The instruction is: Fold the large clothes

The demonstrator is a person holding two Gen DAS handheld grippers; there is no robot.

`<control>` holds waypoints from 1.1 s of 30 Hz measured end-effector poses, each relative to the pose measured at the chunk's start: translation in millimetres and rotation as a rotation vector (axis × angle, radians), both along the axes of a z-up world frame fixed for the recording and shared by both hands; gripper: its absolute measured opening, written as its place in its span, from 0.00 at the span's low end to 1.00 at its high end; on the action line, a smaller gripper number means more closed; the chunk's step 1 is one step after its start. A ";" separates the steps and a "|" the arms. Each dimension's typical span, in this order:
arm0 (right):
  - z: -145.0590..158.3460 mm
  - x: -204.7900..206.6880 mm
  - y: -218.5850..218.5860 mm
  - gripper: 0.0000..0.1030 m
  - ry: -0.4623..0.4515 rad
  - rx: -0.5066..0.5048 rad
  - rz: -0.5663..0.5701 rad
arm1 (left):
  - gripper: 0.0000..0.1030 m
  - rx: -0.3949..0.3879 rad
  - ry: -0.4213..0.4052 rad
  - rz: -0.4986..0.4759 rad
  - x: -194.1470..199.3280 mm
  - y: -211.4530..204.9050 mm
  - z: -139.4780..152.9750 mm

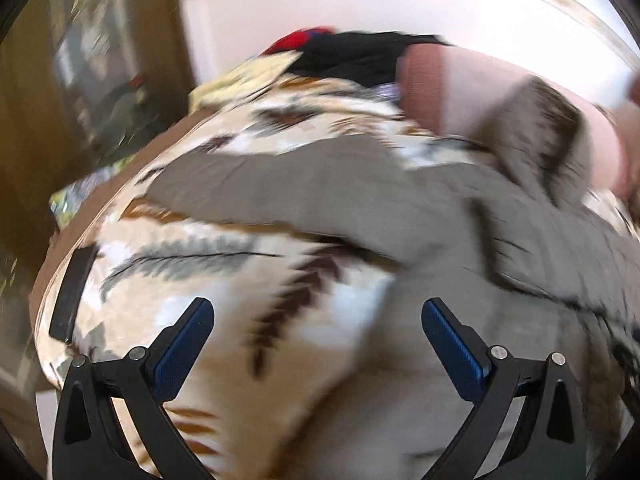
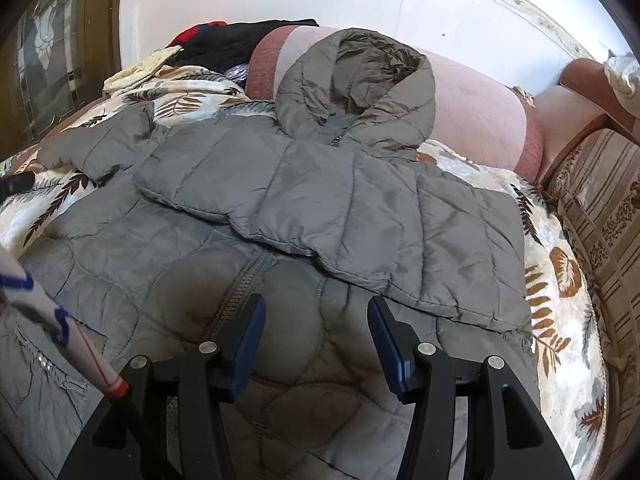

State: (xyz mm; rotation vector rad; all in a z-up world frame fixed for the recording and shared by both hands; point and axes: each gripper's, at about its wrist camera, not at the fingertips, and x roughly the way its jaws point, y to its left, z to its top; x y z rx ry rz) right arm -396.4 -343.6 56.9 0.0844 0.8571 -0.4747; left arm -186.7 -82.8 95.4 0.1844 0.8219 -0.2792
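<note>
A grey quilted hooded jacket (image 2: pixel 280 208) lies on a leaf-patterned bedspread (image 2: pixel 560 300). Its right sleeve (image 2: pixel 360 208) is folded across the chest, and its hood (image 2: pixel 360 76) rests against a pink pillow (image 2: pixel 476 116). My right gripper (image 2: pixel 316 320) is open and empty, just above the jacket's lower front near the zipper. In the blurred left wrist view the jacket's other sleeve (image 1: pixel 272 188) stretches out to the left on the bedspread (image 1: pixel 224 280). My left gripper (image 1: pixel 318 320) is open and empty above the bedspread, beside the jacket's edge.
A pile of black and red clothes (image 2: pixel 240 40) and a yellow cloth (image 2: pixel 140 68) lie at the bed's far left. A dark flat object (image 1: pixel 72 296) lies at the bed's left edge. A striped sofa (image 2: pixel 600 200) stands on the right. A wooden door (image 2: pixel 52 52) is at left.
</note>
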 end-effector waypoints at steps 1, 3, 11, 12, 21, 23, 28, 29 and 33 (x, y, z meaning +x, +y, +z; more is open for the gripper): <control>0.5 -1.4 -1.3 0.55 -0.003 0.007 -0.002 | 1.00 -0.001 0.024 0.040 19.7 14.7 -0.2; 1.8 -3.2 -2.6 0.55 -0.008 0.011 -0.003 | 1.00 -0.002 0.051 0.095 46.9 36.0 -1.8; -2.2 2.4 -5.9 0.55 -0.006 0.054 0.004 | 0.67 -0.187 0.228 0.342 173.2 135.2 -14.3; -3.3 3.0 -6.1 0.55 -0.004 0.060 0.007 | 0.67 -0.202 0.230 0.359 186.5 145.2 -15.2; -10.4 11.2 -9.1 0.55 0.012 0.087 0.015 | 0.67 -0.174 0.232 0.411 264.1 158.0 -39.1; -11.1 12.3 -9.8 0.55 0.013 0.091 0.014 | 0.67 -0.186 0.237 0.430 276.5 162.5 -47.7; -12.5 14.8 -12.0 0.55 0.014 0.105 0.013 | 0.58 -0.283 0.236 0.451 295.3 170.5 -68.5; -12.8 15.3 -12.7 0.55 0.014 0.110 0.012 | 0.55 -0.295 0.225 0.447 296.7 168.8 -70.7; -14.5 16.6 -17.0 0.55 0.015 0.119 0.000 | 0.29 -0.248 0.152 0.430 293.1 158.5 -64.3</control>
